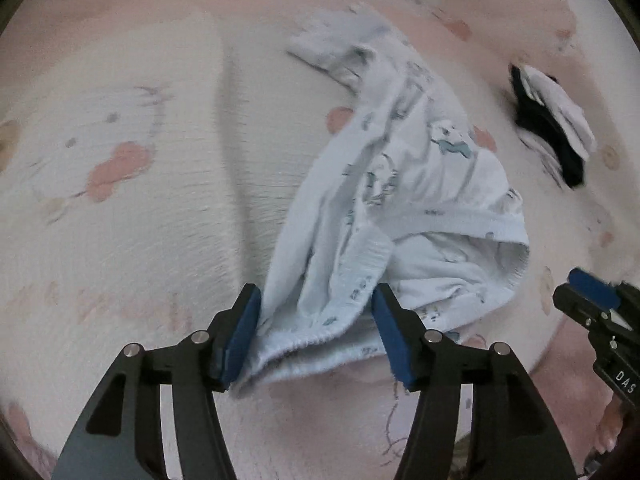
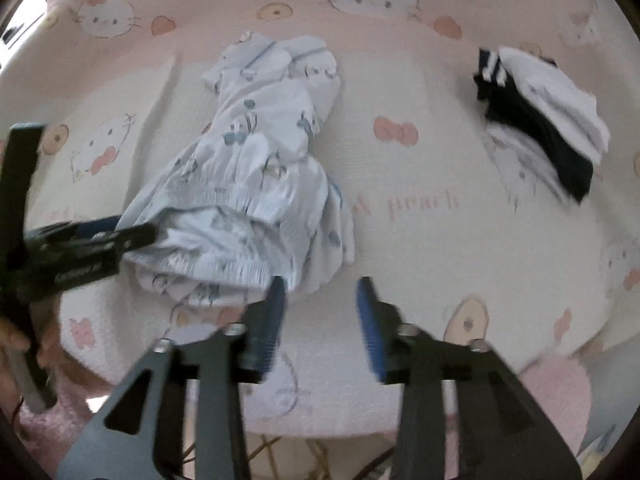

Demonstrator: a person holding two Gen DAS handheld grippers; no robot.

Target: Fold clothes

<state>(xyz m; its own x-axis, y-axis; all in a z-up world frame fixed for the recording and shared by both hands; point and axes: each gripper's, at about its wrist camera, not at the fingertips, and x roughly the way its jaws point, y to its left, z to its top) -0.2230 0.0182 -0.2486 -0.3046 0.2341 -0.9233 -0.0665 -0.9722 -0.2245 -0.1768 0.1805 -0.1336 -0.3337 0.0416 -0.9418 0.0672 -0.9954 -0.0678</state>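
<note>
A pair of pale blue child's trousers (image 1: 384,184) with small animal prints lies crumpled on the pink cartoon-print blanket (image 1: 120,160). My left gripper (image 1: 316,336) is open, and the elastic waistband lies between its blue pads (image 1: 240,332), apart from the right one. In the right wrist view the same trousers (image 2: 256,176) lie at centre left, with the left gripper (image 2: 100,240) at their waistband. My right gripper (image 2: 322,320) is open with nothing in it, just right of the waistband's near corner; it shows in the left wrist view as the right gripper (image 1: 592,300).
A small pile of folded black and white clothes (image 2: 544,120) lies at the far right, the same pile (image 1: 552,120) showing in the left view. A pink fluffy thing (image 2: 560,392) sits at the blanket's near edge. Bare blanket (image 2: 440,240) lies between trousers and pile.
</note>
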